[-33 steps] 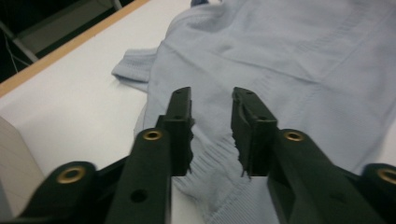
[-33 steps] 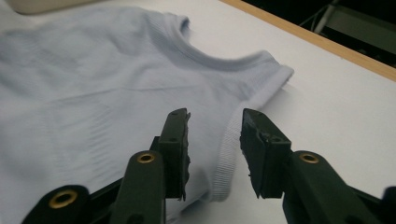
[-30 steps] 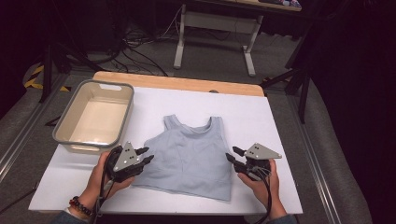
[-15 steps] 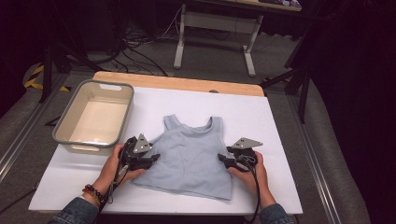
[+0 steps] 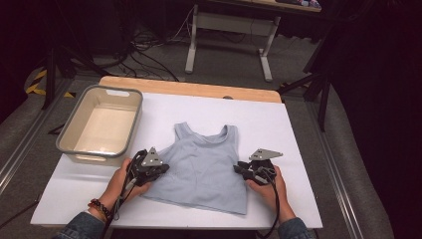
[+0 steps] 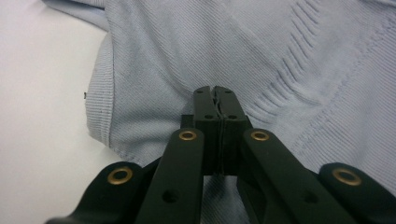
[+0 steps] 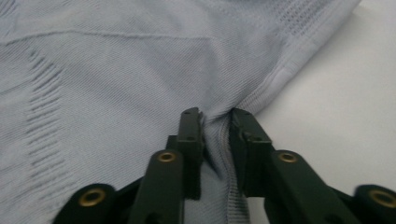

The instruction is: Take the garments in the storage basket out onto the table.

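A light blue tank top (image 5: pixel 204 169) lies flat on the white table (image 5: pixel 259 119), straps pointing away from the person. My left gripper (image 5: pixel 165 170) sits at its left side edge. In the left gripper view the left gripper (image 6: pixel 215 91) is shut, pinching a puckered fold of the tank top (image 6: pixel 280 56). My right gripper (image 5: pixel 237 169) sits at the shirt's right side edge. In the right gripper view the right gripper (image 7: pixel 216 114) squeezes a bunched ridge of the hem between its jaws, with the tank top (image 7: pixel 116 70) spreading to the left.
A grey-rimmed beige bin (image 5: pixel 67 134) stands empty at the table's left, close to my left hand. A wooden strip (image 5: pixel 189 87) runs along the far edge. Bare white table lies right of the shirt and behind it.
Both grippers have moved inward from beside the shirt onto its side edges, and each has closed on the fabric there.
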`<state>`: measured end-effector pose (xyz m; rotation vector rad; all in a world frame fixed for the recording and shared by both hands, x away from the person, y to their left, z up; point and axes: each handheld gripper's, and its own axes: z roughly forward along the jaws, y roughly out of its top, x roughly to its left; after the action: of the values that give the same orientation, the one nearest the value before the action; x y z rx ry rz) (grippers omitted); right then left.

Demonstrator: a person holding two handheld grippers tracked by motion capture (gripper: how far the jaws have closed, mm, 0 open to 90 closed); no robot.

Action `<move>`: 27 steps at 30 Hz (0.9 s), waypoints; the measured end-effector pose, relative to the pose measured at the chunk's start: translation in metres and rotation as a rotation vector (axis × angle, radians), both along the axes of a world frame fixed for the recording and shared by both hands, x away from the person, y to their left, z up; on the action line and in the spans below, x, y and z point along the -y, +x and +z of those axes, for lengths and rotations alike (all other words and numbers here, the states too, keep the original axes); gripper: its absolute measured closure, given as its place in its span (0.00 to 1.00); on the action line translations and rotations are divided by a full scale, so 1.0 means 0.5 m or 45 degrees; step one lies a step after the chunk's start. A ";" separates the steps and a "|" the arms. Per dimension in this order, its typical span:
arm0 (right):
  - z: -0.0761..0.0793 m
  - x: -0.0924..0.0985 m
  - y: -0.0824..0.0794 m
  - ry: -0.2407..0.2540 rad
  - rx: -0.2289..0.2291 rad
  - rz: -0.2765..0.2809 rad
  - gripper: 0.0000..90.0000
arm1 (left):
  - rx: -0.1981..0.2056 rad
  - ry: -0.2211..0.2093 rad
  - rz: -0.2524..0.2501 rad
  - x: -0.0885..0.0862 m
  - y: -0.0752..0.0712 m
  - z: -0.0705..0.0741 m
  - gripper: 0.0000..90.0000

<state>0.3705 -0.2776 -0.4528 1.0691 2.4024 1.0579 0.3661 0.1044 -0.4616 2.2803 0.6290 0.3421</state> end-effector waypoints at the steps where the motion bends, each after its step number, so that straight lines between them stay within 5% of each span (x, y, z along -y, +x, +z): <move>1: 0.002 -0.001 -0.002 -0.015 0.015 0.001 0.86 | 0.003 -0.001 0.001 0.000 -0.001 0.000 1.00; 16: 0.022 0.002 -0.014 -0.005 0.073 0.002 0.90 | 0.028 0.008 -0.039 -0.002 -0.016 0.004 1.00; 27: 0.026 -0.005 -0.022 -0.058 0.083 0.015 0.90 | 0.026 0.019 -0.063 -0.007 -0.034 0.001 1.00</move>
<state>0.3594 -0.2753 -0.4396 0.9910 2.3727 1.0208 0.3491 0.1080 -0.4610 2.2994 0.5600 0.3464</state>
